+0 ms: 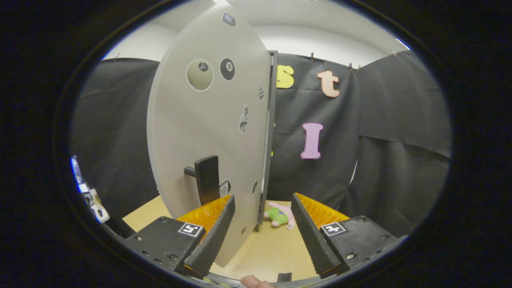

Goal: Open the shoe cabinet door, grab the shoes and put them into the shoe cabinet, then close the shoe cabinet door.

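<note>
Grey door (208,120) swung open, edge-on just ahead of left finger; handle (207,179) beyond it. Gripper (262,228) jaws wide, empty. Toy (280,216) between fingers, farther off.

A recording booth, not a home: black cloth walls (392,120) are clipped up behind a grey cabinet door (208,120), which stands on a pale wooden floor (268,252) beside a small plush toy (281,216).

A pink-and-green plush toy (281,216) lies on the pale wooden floor (268,252) by the black cloth wall (392,160).
</note>
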